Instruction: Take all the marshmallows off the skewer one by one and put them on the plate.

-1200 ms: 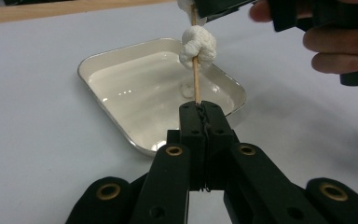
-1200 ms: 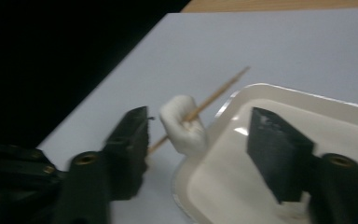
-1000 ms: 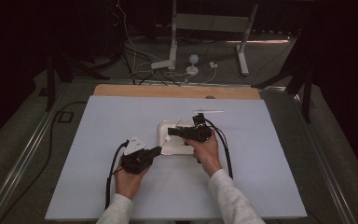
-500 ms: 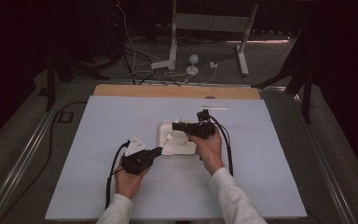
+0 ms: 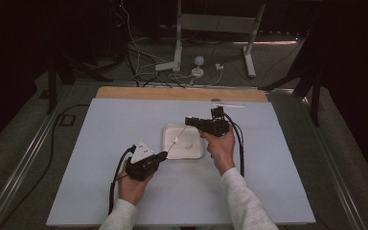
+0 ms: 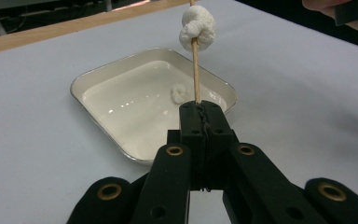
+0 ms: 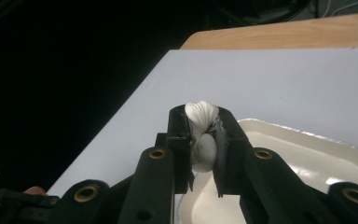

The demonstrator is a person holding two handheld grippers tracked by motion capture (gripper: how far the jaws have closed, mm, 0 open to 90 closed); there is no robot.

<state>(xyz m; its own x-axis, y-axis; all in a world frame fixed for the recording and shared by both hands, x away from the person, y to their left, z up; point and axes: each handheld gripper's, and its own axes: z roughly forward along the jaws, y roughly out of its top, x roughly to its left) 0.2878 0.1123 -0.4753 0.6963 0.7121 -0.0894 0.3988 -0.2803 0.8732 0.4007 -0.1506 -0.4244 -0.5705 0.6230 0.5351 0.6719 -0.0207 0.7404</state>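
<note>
Both grippers are clamped. My left gripper (image 6: 200,114) has its jaws pressed tight on the lower end of a thin wooden skewer (image 6: 196,70), just off the near-left corner of the white tray (image 5: 168,143). From that grip the skewer's long axis slants up and away over the tray, its far end pointing toward my right gripper (image 5: 190,120). 1 marshmallow (image 6: 197,29) sits threaded high on it. My right gripper, above the tray's far edge, has just been closing and now squeezes a 2nd marshmallow (image 7: 202,133) between its pads. 1 more marshmallow (image 6: 179,93) lies inside the tray.
</note>
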